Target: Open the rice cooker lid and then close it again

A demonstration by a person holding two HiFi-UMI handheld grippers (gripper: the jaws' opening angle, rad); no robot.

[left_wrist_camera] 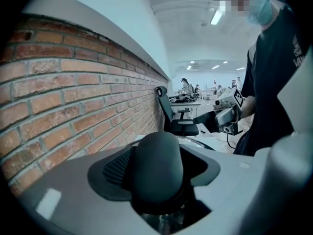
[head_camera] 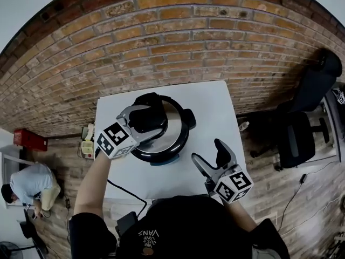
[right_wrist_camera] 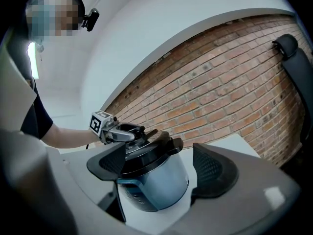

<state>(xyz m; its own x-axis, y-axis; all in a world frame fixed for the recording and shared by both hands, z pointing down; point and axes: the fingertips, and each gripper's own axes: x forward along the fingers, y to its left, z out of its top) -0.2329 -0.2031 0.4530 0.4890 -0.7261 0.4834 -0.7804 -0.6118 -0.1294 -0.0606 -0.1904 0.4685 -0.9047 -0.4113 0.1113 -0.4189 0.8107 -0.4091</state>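
A black-lidded rice cooker (head_camera: pixel 171 145) with a silver-blue body (right_wrist_camera: pixel 159 182) stands on the white table (head_camera: pixel 215 107), its lid down. My left gripper (head_camera: pixel 153 119) reaches over the lid from the left. Its jaws are closed on the rounded black lid handle (left_wrist_camera: pixel 156 165), which fills the gap between them, and the left pad (left_wrist_camera: pixel 115 168) lies against it. My right gripper (head_camera: pixel 209 152) hovers open near the table's front right, apart from the cooker, with nothing held. In the right gripper view the cooker shows beyond its open jaws (right_wrist_camera: pixel 159 163).
A brick wall runs behind the table. A black office chair (head_camera: pixel 302 128) stands on the floor to the right. On the left floor are a red box (head_camera: pixel 29 139) and a crouching person (head_camera: pixel 27 185). A black cable (head_camera: pixel 126 190) hangs off the table's front edge.
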